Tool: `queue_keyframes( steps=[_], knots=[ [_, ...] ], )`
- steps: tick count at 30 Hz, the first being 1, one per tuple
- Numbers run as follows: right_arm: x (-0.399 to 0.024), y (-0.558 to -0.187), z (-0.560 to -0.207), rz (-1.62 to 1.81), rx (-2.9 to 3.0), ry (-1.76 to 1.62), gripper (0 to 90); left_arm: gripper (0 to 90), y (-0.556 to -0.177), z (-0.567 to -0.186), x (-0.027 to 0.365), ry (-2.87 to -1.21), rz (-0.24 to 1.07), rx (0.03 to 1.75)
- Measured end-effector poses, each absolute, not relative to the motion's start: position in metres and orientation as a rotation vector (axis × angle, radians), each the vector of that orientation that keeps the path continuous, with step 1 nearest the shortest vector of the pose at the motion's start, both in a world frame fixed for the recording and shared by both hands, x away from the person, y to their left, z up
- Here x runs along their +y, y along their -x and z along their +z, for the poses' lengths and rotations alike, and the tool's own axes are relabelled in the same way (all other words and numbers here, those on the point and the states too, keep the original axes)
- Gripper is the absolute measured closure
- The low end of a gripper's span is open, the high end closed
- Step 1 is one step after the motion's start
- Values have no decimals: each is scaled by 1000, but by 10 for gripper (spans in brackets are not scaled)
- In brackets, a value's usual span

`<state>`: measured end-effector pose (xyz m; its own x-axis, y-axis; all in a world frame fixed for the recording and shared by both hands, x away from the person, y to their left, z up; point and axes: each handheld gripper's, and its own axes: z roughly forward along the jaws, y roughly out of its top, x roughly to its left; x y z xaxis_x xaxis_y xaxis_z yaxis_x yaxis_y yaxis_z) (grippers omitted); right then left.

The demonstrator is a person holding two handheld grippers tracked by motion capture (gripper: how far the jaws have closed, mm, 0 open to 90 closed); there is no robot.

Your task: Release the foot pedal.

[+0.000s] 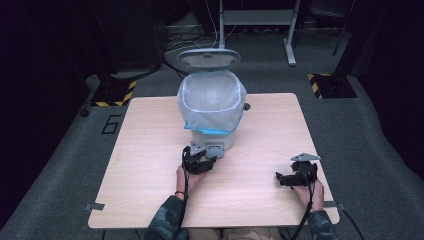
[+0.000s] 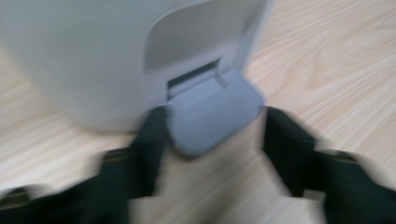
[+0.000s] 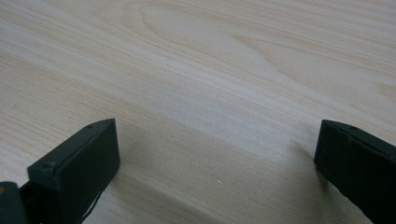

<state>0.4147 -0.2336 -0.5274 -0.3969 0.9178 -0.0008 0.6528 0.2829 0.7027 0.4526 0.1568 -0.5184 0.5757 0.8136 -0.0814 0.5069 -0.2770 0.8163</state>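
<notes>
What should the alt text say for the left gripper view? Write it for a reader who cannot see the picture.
A grey foot pedal juts from the base of a white pedal bin on a pale wooden table. The left gripper stands open, one black jaw on each side of the pedal. The picture is blurred.

Pale wooden table (image 1: pixel 150 165) under lined pedal bin (image 1: pixel 212 107).

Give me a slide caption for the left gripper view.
Left gripper with open fingers flanking the grey pedal of a white bin on a wooden table.
</notes>
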Motion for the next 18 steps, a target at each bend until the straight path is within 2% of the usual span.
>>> queue_keyframes(
  steps=[3, 7, 18],
  knots=[
    [-233, -415, -528, 892, 2134, -1430, 0, 212, -444, -513, 169, -1937, 463, 1076],
    [-234, -414, -528, 895, 2132, -1429, 0, 164, -429, -508, 192, -1888, 477, 1121],
    [-234, -414, -529, 897, 2126, -1430, 0, 142, -400, -518, 260, -1873, 555, 1278]
  ],
)
